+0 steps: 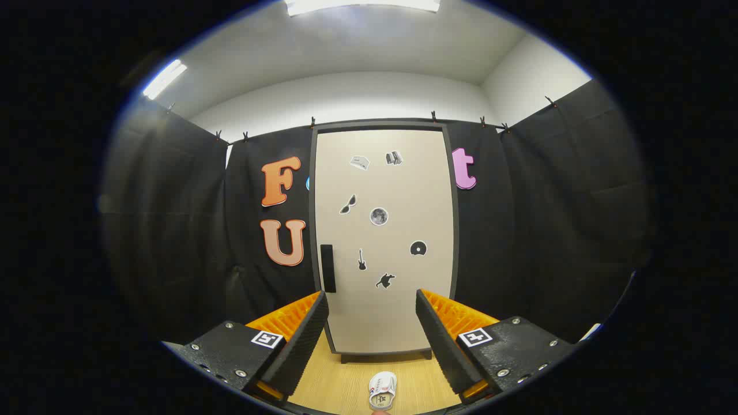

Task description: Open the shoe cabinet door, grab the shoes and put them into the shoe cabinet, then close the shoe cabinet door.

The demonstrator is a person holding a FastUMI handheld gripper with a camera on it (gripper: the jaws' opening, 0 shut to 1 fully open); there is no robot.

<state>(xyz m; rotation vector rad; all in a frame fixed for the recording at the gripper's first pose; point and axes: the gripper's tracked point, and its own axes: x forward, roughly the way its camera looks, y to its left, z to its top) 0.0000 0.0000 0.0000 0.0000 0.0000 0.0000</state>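
I hold the gripper [372, 328] wide open and empty, facing the tall beige shoe cabinet [383, 242]. Its door is closed, its upright black handle [327, 268] ahead-left of my fingers. The small white shoe [382, 390] lies before the cabinet on the wooden bench [346, 386].

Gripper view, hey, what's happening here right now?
A person is holding a tool with its fingers spread open and nothing between them, facing a shoe cabinet. The cabinet's door is shut, with a dark handle along one side. A small white shoe lies on the wooden floor between the fingers and short of the cabinet. Nothing is gripped yet, so the door hasn't been opened and the shoe isn't stowed.
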